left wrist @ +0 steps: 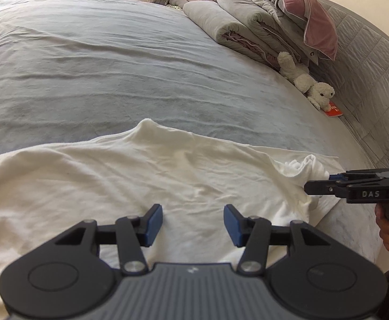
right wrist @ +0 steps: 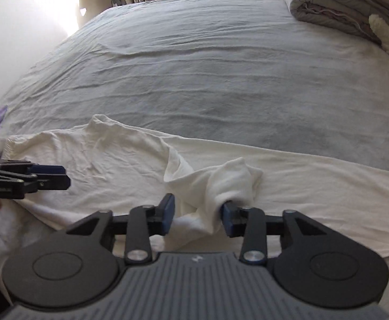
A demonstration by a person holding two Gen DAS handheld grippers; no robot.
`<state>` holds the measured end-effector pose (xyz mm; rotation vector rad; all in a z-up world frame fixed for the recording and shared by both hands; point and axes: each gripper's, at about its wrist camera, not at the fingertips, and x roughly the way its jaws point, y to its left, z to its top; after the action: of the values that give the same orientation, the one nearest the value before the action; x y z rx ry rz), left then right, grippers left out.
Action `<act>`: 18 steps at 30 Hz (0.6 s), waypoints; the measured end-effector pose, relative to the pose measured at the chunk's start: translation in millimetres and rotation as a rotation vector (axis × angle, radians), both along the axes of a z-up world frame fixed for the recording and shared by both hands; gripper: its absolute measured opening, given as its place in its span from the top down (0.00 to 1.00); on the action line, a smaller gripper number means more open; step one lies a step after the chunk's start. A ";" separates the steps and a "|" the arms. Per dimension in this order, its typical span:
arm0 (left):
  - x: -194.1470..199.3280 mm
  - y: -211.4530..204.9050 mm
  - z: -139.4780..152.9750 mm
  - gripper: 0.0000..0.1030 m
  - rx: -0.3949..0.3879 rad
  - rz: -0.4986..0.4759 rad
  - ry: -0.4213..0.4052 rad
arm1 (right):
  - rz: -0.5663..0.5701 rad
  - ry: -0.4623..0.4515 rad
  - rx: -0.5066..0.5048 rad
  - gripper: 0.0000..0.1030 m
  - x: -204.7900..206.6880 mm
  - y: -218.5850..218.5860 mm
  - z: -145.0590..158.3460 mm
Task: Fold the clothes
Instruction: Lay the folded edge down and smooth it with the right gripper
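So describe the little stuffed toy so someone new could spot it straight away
Look to the padded grey headboard beside the grey bedsheet. Under the stack of folded grey quilts lies a fluffy cream plush animal, the only furry thing there, beside a red booklet.

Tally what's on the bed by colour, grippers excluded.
White: 2, crumpled white cotton garment and fluffy white plush toy
Grey: 2, rolled grey quilts
Pink: 1, dusty pink velvet pillow
Red: 1, small red booklet
Total: 6
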<state>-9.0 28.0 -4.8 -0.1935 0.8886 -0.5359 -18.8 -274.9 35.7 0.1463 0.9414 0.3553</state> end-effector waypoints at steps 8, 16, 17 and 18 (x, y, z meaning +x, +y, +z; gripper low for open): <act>-10.0 -23.3 0.5 0.50 -0.017 -0.093 -0.032 | -0.087 -0.018 0.323 0.40 -9.4 -54.7 33.6; -22.0 -50.0 -2.1 0.52 -0.042 -0.213 -0.060 | -0.288 0.069 0.299 0.50 20.5 -70.3 3.3; -23.4 -52.1 -2.6 0.52 -0.042 -0.225 -0.063 | -0.286 0.077 0.291 0.52 24.7 -67.1 -0.3; -24.7 -53.7 -3.1 0.53 -0.040 -0.235 -0.067 | -0.284 0.084 0.282 0.55 28.6 -63.6 -3.4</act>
<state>-33.7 -25.7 -7.9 -0.1069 0.8403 -0.7752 9.8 -338.5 32.3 0.5509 0.9355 0.2181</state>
